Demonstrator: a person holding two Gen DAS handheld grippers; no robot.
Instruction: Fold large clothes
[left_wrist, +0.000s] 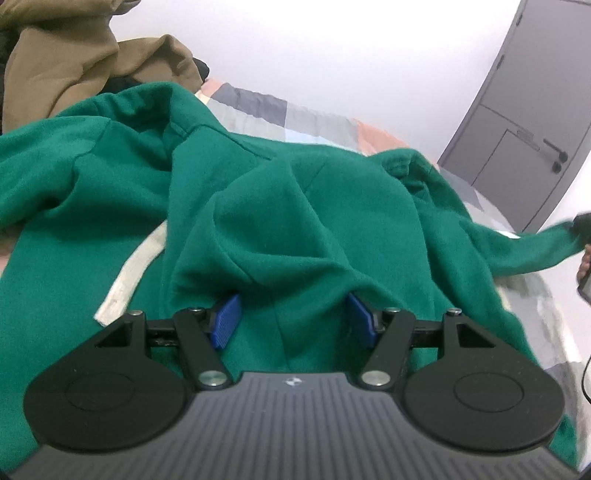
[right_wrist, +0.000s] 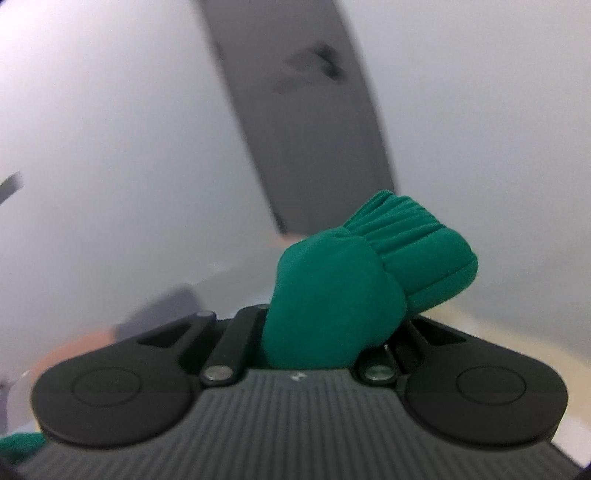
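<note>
A large green hoodie (left_wrist: 258, 206) lies crumpled on the bed, with a white drawstring (left_wrist: 129, 273) at its left. My left gripper (left_wrist: 293, 317) is open, its blue pads (left_wrist: 226, 319) wide apart, low over a raised fold of the green cloth, which drapes over the fingertips. One sleeve stretches away to the right (left_wrist: 532, 247). My right gripper (right_wrist: 325, 325) is shut on the sleeve's ribbed cuff (right_wrist: 406, 251), which bunches out past the hidden fingers. The right wrist view is blurred.
The bed has a patchwork cover (left_wrist: 295, 118) of grey, pink and pale blue. A tan garment (left_wrist: 85, 62) is piled at the back left. A grey door (left_wrist: 532, 118) stands at the right, and shows blurred in the right wrist view (right_wrist: 306, 122).
</note>
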